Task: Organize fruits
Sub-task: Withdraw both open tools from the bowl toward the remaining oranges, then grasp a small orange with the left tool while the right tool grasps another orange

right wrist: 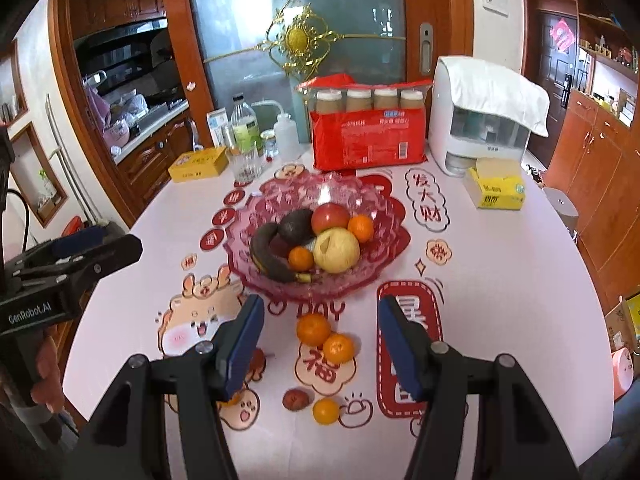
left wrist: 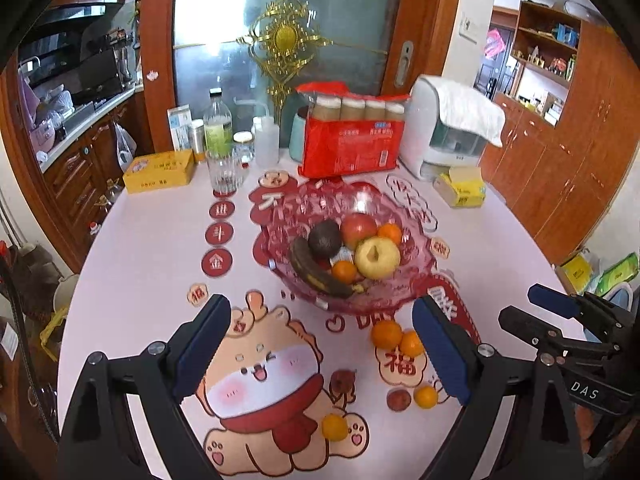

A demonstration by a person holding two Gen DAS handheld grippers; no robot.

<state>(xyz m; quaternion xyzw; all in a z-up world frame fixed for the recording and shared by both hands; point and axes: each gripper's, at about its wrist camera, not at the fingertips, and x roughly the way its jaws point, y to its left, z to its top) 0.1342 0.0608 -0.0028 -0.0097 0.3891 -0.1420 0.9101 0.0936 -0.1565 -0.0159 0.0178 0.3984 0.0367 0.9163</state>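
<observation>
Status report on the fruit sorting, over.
Left gripper and right gripper open, empty. Bowl part filled; loose oranges and a small dark fruit on the table. Path clear.

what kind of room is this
Most likely a home dining area beside a kitchen: a table with a pink glass fruit bowl, a kitchen counter through the doorway, and wooden cabinets with shelves.

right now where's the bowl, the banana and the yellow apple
bowl point(right wrist: 360, 194): right wrist view, far inner wall
banana point(right wrist: 269, 254): right wrist view, middle of its dark skin
yellow apple point(left wrist: 378, 258): left wrist view, front face below the stem dip
</observation>
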